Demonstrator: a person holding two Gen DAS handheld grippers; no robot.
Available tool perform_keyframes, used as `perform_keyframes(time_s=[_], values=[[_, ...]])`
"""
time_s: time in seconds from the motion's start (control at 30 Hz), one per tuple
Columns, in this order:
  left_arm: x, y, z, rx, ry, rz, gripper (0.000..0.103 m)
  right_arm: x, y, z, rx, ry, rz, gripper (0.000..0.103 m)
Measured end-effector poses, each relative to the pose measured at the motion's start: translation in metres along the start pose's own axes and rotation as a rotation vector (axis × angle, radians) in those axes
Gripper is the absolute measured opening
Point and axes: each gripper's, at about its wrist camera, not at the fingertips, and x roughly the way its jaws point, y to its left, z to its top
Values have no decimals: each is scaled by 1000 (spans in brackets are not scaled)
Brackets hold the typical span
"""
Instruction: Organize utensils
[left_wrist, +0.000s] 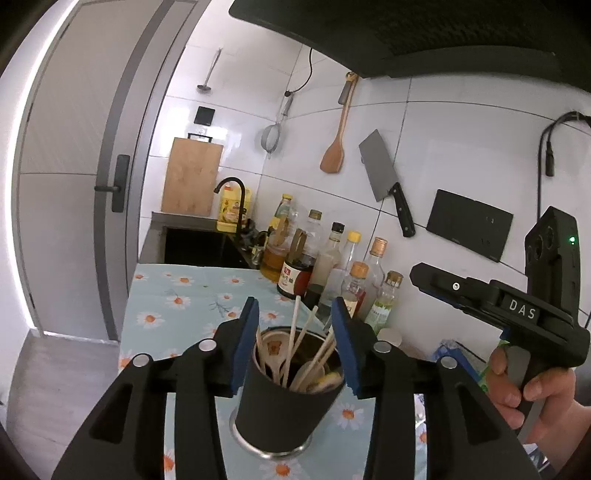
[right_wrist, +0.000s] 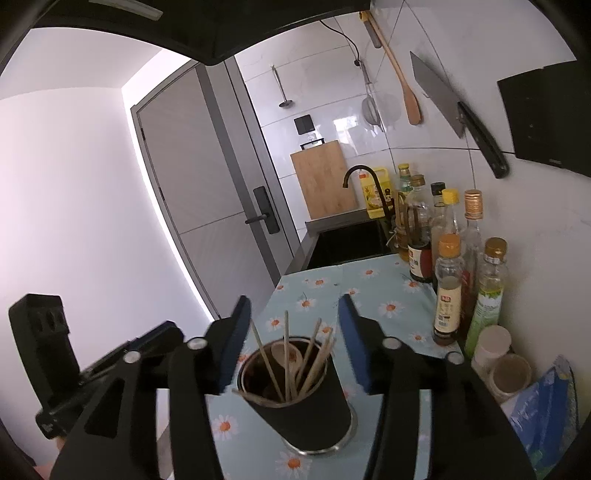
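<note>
White wall tiles back a narrow kitchen table (left_wrist: 177, 295) spread with a pale blue daisy-print cloth, a row of sauce and oil bottles (left_wrist: 332, 266) lined along the wall and a dark sink (left_wrist: 199, 243) at the far end. On the cloth, near the front edge, stands a black utensil holder (left_wrist: 284, 402) with a steel base rim; it is upright, its long axis vertical, mouth facing up. Wooden chopsticks (left_wrist: 295, 328) stick out of it, long axes near vertical but fanned, most leaning toward the wall side. Pale spoons (left_wrist: 277, 350) sit lower inside, bowls up.

How many chopsticks and spoons there are is hard to count, since they overlap in the dark of the cup. The holder's lower part is partly covered by the tong arms in both wrist views. On the wall hang a cleaver (left_wrist: 384, 177), a wooden spatula (left_wrist: 334, 147) and a strainer (left_wrist: 271, 136); a range hood is cut off at the top.

Left tongs (left_wrist: 293, 332) are spread, the blue pads standing either side of the holder's mouth, just clear of its rim and pinching nothing. Right tongs (right_wrist: 295, 339) are likewise spread, pads flanking the same holder without touching it. In the left view the right tool shows at the right edge, gripped by a hand (left_wrist: 535, 391).
</note>
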Motion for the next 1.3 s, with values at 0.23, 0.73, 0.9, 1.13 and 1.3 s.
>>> perform_keyframes(time_s=[0.23, 0.73, 0.9, 1.13, 1.3], values=[[-34, -29, -15, 41, 15, 78, 64, -32, -7, -21, -10, 44, 21, 79], [-111, -101, -70, 30, 107, 202, 96, -146, -23, -76, -49, 104, 22, 98], [-129, -115, -88, -15, 135, 225, 96, -168, -24, -90, -62, 113, 46, 98], [-143, -130, -105, -35, 183, 270, 96, -179, -28, -106, -74, 135, 78, 98], [-145, -134, -112, -48, 199, 275, 96, -186, -31, -115, -71, 146, 69, 98]])
